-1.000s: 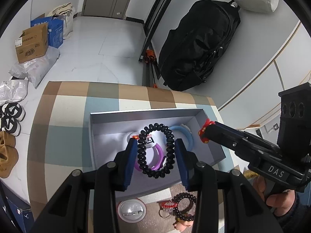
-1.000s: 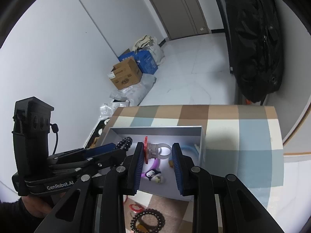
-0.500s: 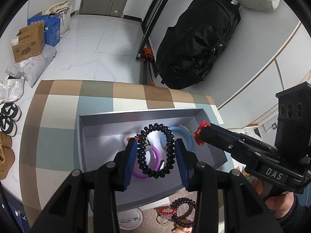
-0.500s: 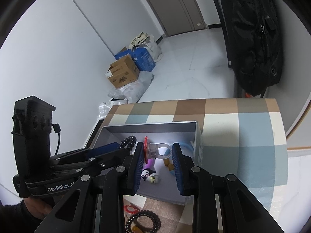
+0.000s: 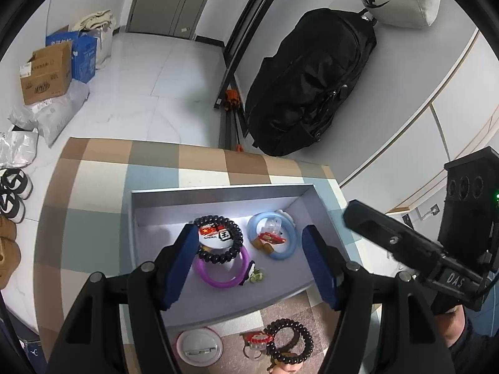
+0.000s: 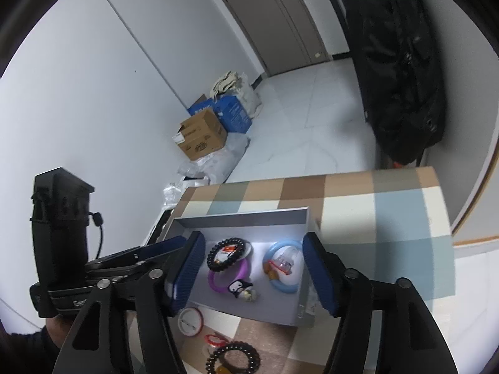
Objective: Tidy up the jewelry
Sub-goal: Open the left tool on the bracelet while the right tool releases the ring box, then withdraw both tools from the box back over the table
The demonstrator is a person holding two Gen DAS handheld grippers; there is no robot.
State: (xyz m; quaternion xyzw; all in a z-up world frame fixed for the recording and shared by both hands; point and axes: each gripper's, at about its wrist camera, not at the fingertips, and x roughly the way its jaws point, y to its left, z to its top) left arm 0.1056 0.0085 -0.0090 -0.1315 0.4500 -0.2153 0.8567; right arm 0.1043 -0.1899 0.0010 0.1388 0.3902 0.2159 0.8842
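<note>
So there's a table (image 5: 93,193) with a checked cloth, cut off by the bottom of both views, and on it sits a grey box (image 5: 218,196) with low walls. Both grippers hang over the near side of that box. The left gripper (image 5: 249,258) has its jaws apart and opening, nothing pinched between them, and the right gripper (image 6: 254,268) is the same deal: jaws spreading, pads not touching anything. Inside the box a blue bangle (image 5: 288,251) lies to the right with a small red and clear ring (image 5: 271,237) in its middle, plus some orange bit under it that I can't make out. To the left a purple bangle (image 5: 218,280) lies flat, and a black bead bracelet (image 5: 218,240) rests across its far edge, circling a round badge (image 5: 215,237) with a red flag on it. A tiny penguin charm (image 6: 238,286) sits against the purple bangle's near rim. Outside the box, in front of it, there's a white badge (image 5: 199,347) face down, a second bead bracelet (image 5: 290,342) half hidden by the gripper fingers, and a red-trimmed thing (image 5: 257,339) next to it, too small to identify.
</note>
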